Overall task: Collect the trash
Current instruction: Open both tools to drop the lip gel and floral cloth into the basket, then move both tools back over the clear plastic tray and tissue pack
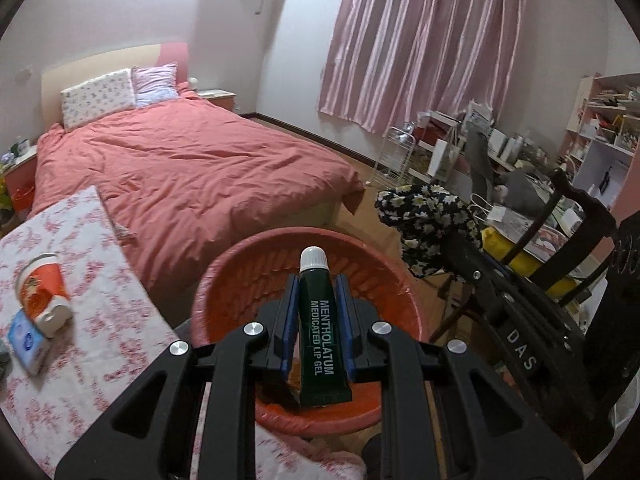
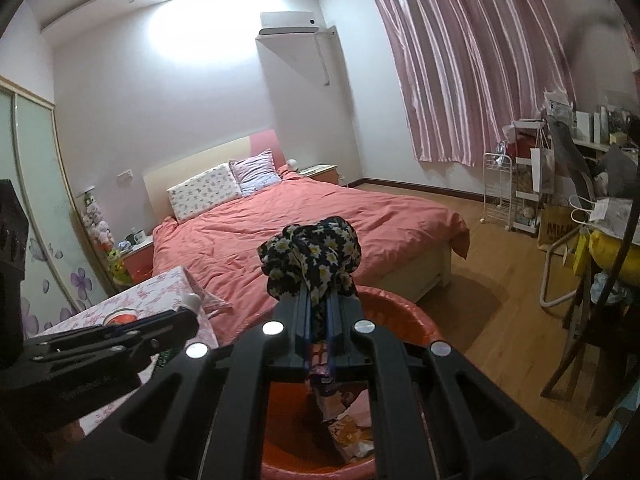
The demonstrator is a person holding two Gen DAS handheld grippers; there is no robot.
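Observation:
My left gripper (image 1: 318, 284) is shut on a dark green lip gel tube (image 1: 322, 336) with a white cap, held over a red plastic bin (image 1: 224, 280). My right gripper (image 2: 318, 300) is shut on a bunched black cloth with yellow and white flowers (image 2: 312, 256), above the same red bin (image 2: 404, 312). That floral cloth (image 1: 428, 220) also shows at the right of the left wrist view. Wrappers (image 2: 348, 428) lie in the bin's bottom. The left gripper (image 2: 176, 318) reaches in from the left in the right wrist view.
A table with a pink floral cloth (image 1: 100, 320) holds a tipped orange cup (image 1: 40, 288) and a blue tissue pack (image 1: 28, 340). A bed with a red cover (image 1: 180, 160) lies beyond the bin. A dark wooden chair (image 1: 568, 232) and cluttered shelves (image 1: 600, 132) stand at the right.

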